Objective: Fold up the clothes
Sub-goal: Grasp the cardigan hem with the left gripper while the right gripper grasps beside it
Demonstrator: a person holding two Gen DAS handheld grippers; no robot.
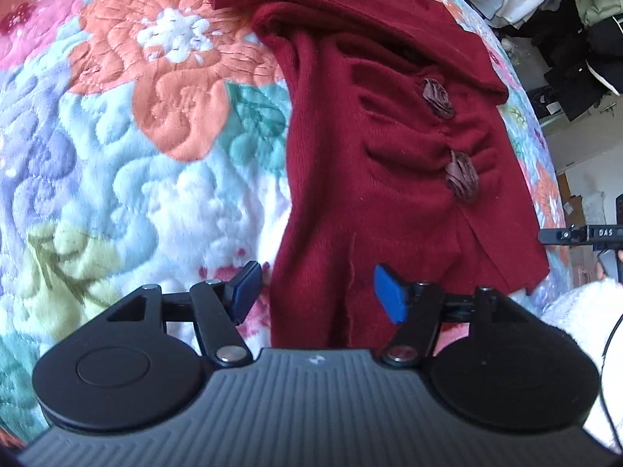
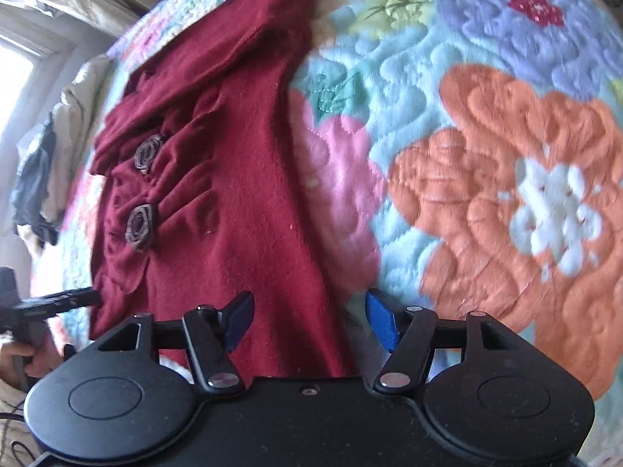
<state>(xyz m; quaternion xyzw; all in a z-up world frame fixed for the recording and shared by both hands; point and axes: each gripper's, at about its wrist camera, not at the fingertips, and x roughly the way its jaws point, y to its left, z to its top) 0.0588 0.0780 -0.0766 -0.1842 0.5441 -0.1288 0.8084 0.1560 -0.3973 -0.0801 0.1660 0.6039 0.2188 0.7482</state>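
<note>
A dark red knit garment with two brown fabric rosettes lies on a floral quilt, with its top part folded over. My left gripper is open and empty, its blue pads either side of the garment's near left edge. In the right wrist view the same garment lies on the quilt. My right gripper is open and empty over the garment's near right edge. Each gripper shows at the edge of the other's view, the right one and the left one.
The quilt covers a bed. Dark and pale clothes are piled beyond the bed's far edge. A window and heaped cloth lie past the bed in the right wrist view. A white fleecy sleeve is at the right.
</note>
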